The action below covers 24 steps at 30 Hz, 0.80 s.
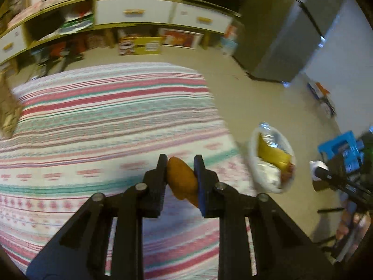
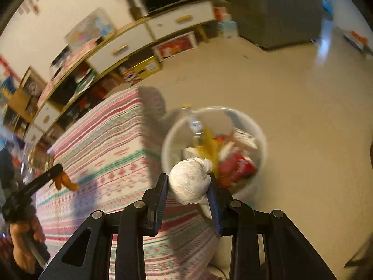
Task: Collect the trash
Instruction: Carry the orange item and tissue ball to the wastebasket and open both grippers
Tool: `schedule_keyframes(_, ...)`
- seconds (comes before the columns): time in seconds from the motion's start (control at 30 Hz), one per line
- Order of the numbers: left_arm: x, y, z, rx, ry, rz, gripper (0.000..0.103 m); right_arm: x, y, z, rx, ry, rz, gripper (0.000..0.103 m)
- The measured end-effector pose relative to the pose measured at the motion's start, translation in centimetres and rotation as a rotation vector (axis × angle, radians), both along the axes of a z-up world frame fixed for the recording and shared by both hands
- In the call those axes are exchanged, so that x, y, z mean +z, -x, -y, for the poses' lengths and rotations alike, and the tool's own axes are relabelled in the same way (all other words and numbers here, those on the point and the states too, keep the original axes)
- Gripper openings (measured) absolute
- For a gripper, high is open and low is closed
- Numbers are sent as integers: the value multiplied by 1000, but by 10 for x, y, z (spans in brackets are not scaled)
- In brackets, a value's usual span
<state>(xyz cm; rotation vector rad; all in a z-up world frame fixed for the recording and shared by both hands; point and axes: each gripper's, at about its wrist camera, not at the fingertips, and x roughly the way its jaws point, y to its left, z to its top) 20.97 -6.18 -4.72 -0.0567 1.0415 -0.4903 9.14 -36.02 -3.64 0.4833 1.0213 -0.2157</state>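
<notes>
The right gripper [image 2: 187, 187] pinches a white wad [image 2: 190, 183]; the bin [image 2: 261, 140] lies just past its tips, at frame centre, so it looks the nearer of the two; the left gripper [image 1: 180, 172] pinches an orange peel [image 1: 181, 180] over the striped cloth [image 1: 105, 116], with the bin [image 1: 251, 149] off to the right of its tips, near the cloth's edge; the peel's long axis runs slantwise between the pads; blur leaves no writing legible on the wrappers or boxes.
</notes>
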Motion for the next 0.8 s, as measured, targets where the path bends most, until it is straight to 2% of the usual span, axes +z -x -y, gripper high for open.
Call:
schedule_keyframes(0.27, 0, 12, 114, -152, 19, 10, 25, -12, 7, 36, -18, -3, -10, 34)
schedule_keyframes(0.47, -20, 6, 169, -185, 5, 3, 25, -20, 6, 51, -11, -9, -16, 34)
schedule_keyframes(0.57, -27, 3, 180, -192, 4, -3, 25, -21, 4, 58, -24, -29, -2, 34)
schedule_keyframes(0.63, -32, 0, 183, -196, -2, -8, 33, -22, 4, 60, -28, -38, 2, 34)
schedule_keyframes(0.7, -32, 0, 182, -189, 1, -3, 64, -23, 2, 61, -30, -47, 3, 35)
schedule_keyframes(0.73, -30, 1, 180, -183, 5, 7, 68, -24, 1, 61, -30, -49, 3, 35)
schedule_keyframes(0.8, -26, 4, 175, -192, 4, 22, 70, -25, -3, 61, -33, -49, 2, 35)
